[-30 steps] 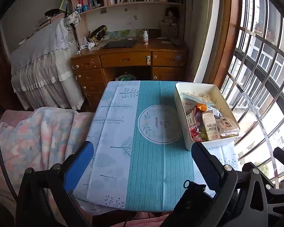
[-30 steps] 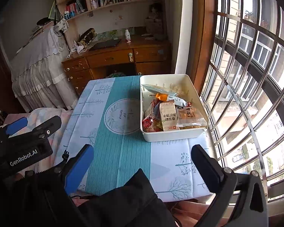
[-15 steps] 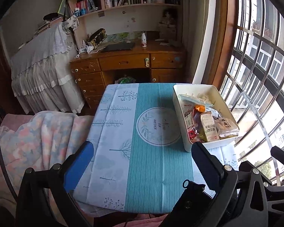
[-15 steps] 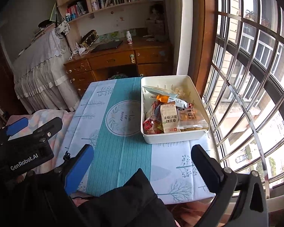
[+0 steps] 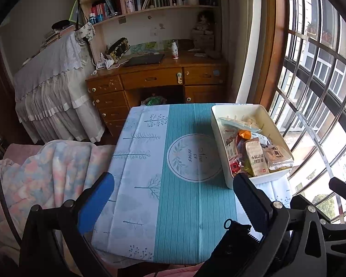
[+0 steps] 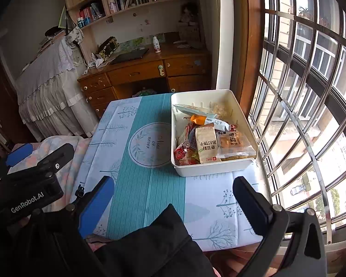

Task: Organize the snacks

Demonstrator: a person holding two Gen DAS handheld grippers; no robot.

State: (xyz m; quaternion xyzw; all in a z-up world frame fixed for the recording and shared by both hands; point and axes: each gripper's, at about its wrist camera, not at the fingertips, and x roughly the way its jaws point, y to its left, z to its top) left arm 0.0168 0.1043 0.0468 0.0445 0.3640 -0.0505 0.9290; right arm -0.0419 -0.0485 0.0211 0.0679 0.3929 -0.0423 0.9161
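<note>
A white plastic bin [image 5: 238, 109] [image 6: 215, 170] stands on the right side of a small table, by the window. Several snack packets fill it, among them a tan biscuit pack [image 5: 256, 159] [image 6: 206, 146] and an orange packet [image 6: 199, 119]. My left gripper [image 5: 173, 190] hangs open over the table's near edge, with nothing between its fingers. My right gripper [image 6: 173, 196] is open too, held short of the bin's near wall and above a dark sleeve [image 6: 154, 242]. The left gripper's body [image 6: 32, 184] shows at the left of the right wrist view.
The table wears a teal and pale blue cloth [image 5: 184, 198] [image 6: 140, 184]. A pastel blanket [image 5: 41, 168] lies to its left. A wooden desk [image 5: 159, 78] with shelves stands behind it. Barred windows [image 6: 311, 106] run along the right.
Both grippers have drawn back and risen slightly, so the table and bin sit a little lower and farther in view. Both stay open and the bin has not moved.
</note>
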